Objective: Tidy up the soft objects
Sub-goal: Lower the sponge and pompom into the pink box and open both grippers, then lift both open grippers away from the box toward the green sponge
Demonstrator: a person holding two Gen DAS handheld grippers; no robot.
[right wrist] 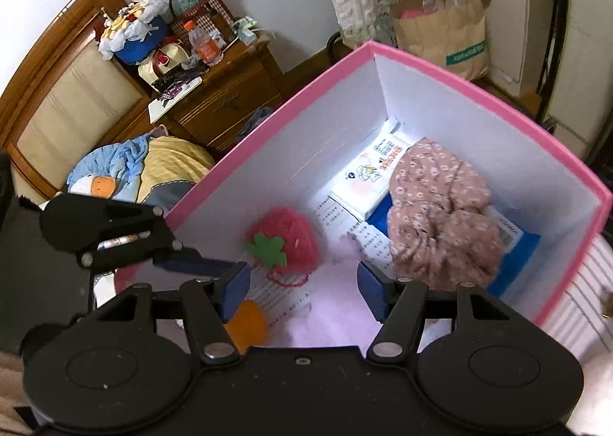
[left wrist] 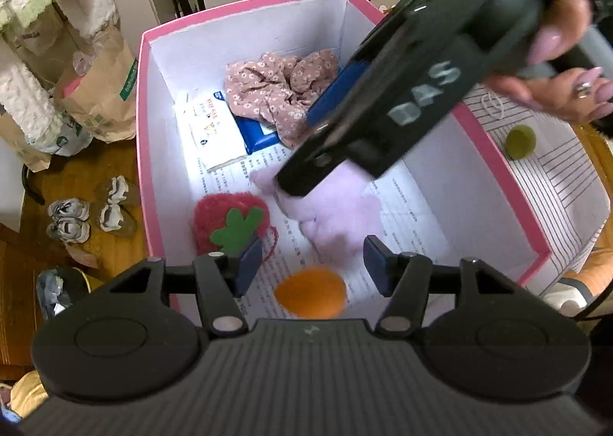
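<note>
A pink box (left wrist: 141,129) with white walls holds a floral pink cloth scrunchie (left wrist: 276,95), a red knitted strawberry (left wrist: 230,221), a lilac plush (left wrist: 337,213) and an orange ball (left wrist: 310,292). My left gripper (left wrist: 312,267) is open above the blurred orange ball, its pads clear of it. My right gripper (left wrist: 299,152), held by a hand (left wrist: 555,53), reaches into the box from the upper right, its lower tip at the lilac plush. In the right wrist view the right gripper (right wrist: 302,286) is open over the blurred lilac plush (right wrist: 329,321), beside the strawberry (right wrist: 283,240) and scrunchie (right wrist: 444,213).
Tissue packets (left wrist: 214,133) and printed paper line the box floor. A green ball (left wrist: 520,143) lies on striped bedding right of the box. Paper bags (left wrist: 103,99) and small shoes (left wrist: 69,219) sit on the floor to the left. A wooden cabinet (right wrist: 222,91) stands beyond.
</note>
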